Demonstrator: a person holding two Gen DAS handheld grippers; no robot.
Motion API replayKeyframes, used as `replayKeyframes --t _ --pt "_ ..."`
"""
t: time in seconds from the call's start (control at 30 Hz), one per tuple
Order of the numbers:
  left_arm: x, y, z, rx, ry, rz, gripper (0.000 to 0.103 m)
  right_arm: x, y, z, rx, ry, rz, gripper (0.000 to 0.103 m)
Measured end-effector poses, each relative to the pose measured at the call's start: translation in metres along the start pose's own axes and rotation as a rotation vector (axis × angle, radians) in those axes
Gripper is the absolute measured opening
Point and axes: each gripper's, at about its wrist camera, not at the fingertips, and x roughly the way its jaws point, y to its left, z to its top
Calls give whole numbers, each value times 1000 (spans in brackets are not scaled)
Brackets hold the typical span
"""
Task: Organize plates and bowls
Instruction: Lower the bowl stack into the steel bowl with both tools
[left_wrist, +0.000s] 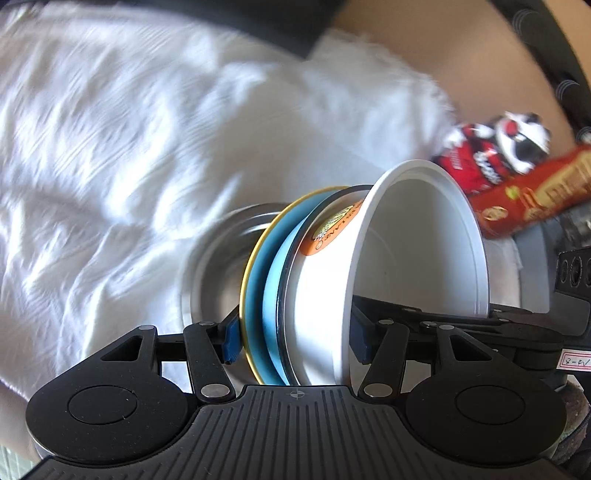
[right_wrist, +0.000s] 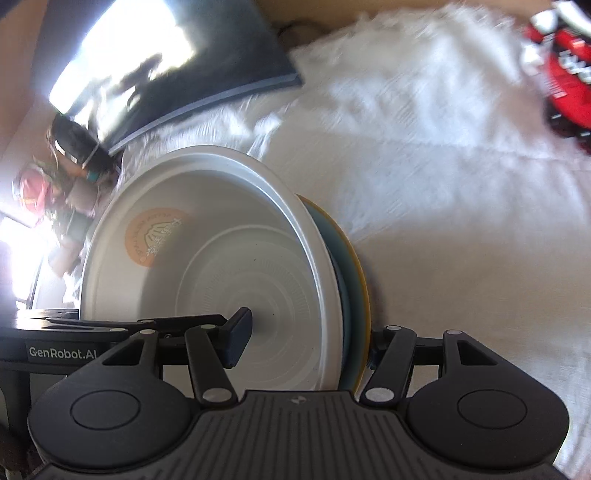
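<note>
Your left claw (left_wrist: 293, 341) and right claw (right_wrist: 304, 341) both pinch the same tilted stack: a white plastic bowl (left_wrist: 417, 243) with an orange sticker (right_wrist: 155, 236), nested on a blue, yellow-rimmed plate (left_wrist: 258, 280). The stack is held above the rumpled white bedsheet (left_wrist: 110, 147), beside a steel bowl (left_wrist: 218, 266).

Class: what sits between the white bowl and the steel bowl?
In the left wrist view, a blue plate with a yellow rim stands between the white bowl and steel bowl.
</note>
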Motion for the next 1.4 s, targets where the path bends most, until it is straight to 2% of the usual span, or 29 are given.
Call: replayKeyframes --t 0.13,0.3,0.63,0.87,0.97,1.07,1.23,1.4 --pt "14 27 2 -59 42 9 59 34 8 3 5 78 0 60" --pt "23 36 6 -74 56 -18 59 64 2 3 48 156 8 62" --pt "30 44 11 -73 83 -48 51 63 -1 4 54 159 -2 61" --pt "31 42 10 -56 83 -32 49 57 -2 4 52 161 -10 60" --pt "32 43 10 -65 91 -37 46 50 -4 6 43 144 -51 58" --pt "32 39 9 -53 89 -22 46 48 -13 8 72 146 -17 58" --pt "24 39 8 -59 94 -37 46 46 -14 7 76 142 -9 57" --pt "17 37 9 -58 76 -19 46 44 -21 9 111 146 18 57"
